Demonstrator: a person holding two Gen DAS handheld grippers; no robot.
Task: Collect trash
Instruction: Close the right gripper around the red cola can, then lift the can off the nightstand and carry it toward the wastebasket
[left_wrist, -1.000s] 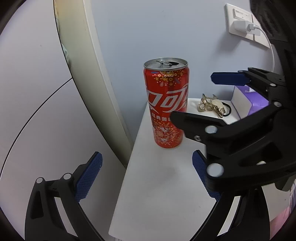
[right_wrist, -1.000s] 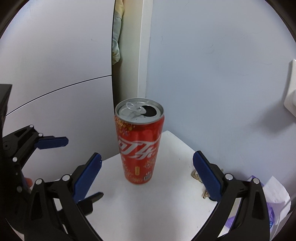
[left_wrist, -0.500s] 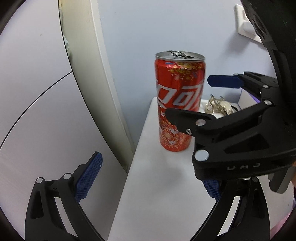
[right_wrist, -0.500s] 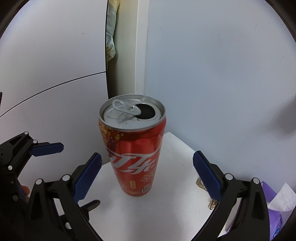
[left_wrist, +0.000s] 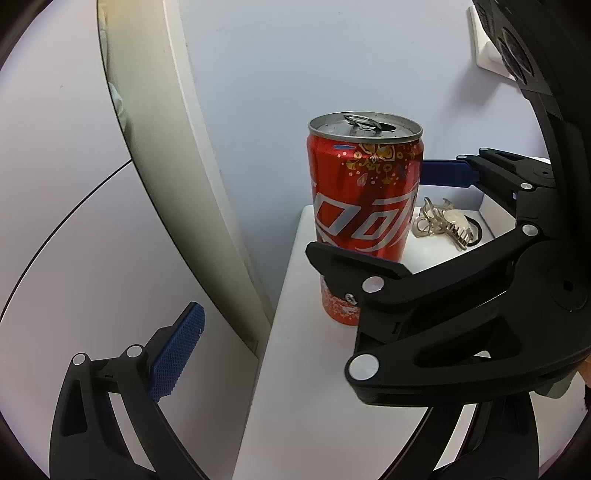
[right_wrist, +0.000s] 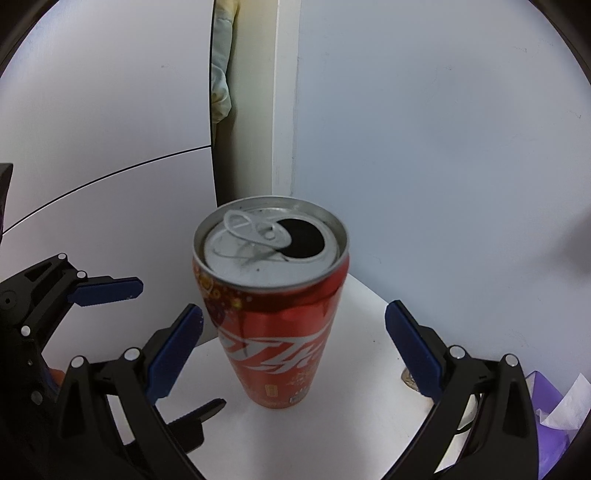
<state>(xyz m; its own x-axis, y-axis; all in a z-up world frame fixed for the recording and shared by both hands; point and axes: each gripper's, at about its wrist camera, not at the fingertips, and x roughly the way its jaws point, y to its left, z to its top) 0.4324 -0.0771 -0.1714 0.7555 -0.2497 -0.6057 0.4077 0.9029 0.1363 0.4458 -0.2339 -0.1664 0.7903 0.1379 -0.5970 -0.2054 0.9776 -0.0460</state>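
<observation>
White shelf (right_wrist: 369, 314) under both tools, wall close behind. Red soda can (right_wrist: 273, 317) stands upright on it, long axis vertical, top opened, straight ahead between the right gripper (right_wrist: 293, 339) pads, both pads clear of its sides, so released. Right is nearer; likely a squeeze across the can's width is next. Left gripper (left_wrist: 295, 343) spread wide, holding nothing, can ahead and right of it. Keys (left_wrist: 443, 225) just behind the can.

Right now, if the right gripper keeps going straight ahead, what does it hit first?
The can. It stands upright on the table, centred ahead of the right gripper, whose jaws are open either side of it. Nothing seems to lie in between, though depth is uncertain.
</observation>
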